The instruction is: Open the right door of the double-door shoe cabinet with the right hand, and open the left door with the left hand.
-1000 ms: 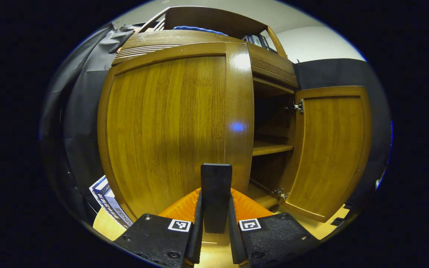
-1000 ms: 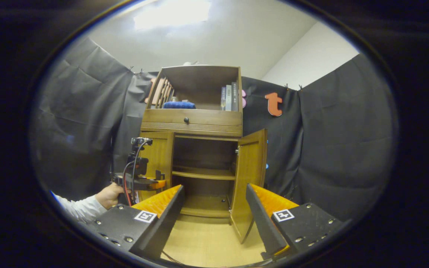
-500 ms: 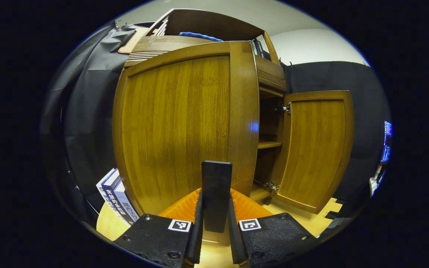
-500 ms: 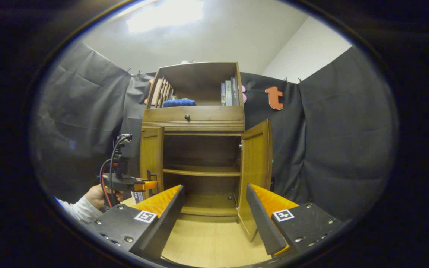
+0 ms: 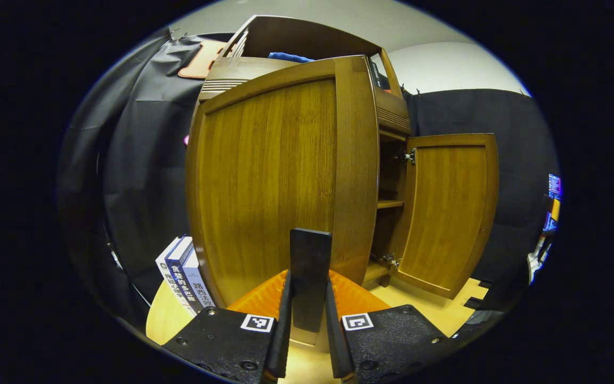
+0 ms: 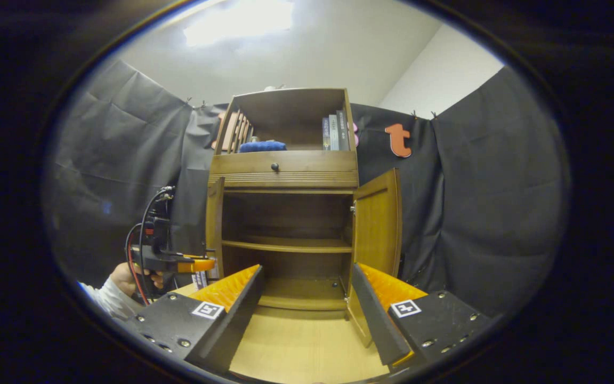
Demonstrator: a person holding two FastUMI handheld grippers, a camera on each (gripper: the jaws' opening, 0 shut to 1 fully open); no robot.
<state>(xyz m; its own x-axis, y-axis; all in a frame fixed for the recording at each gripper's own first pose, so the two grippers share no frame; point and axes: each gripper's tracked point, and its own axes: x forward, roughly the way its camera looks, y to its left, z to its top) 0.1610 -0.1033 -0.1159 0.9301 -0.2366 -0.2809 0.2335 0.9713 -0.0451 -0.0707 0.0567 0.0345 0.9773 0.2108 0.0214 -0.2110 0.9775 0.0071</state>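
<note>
The wooden shoe cabinet [image 6: 285, 170] stands ahead with both doors swung out. In the left gripper view the left door [image 5: 275, 181] looms close, and my left gripper [image 5: 309, 298] is shut on its black handle [image 5: 310, 261]. The right door [image 5: 445, 213] stands wide open beyond it. In the right gripper view my right gripper [image 6: 307, 290] is open and holds nothing, well back from the cabinet. From there the left door [image 6: 214, 224] shows nearly edge-on, the right door [image 6: 377, 224] is angled outward, and the left gripper [image 6: 205, 263] is held by a hand [image 6: 126, 274].
Inside the cabinet is a bare shelf [image 6: 285, 245]. Books [image 6: 334, 132] and a blue cloth [image 6: 262, 146] sit in the top compartment above a drawer knob [image 6: 274, 167]. More books [image 5: 184, 272] lean on the floor left of the cabinet. Light wooden floor [image 6: 301, 346] lies in front.
The left door has swung further open, pulled by my left gripper on its handle. The right gripper stays open and has shifted slightly; the right door has not moved.
</note>
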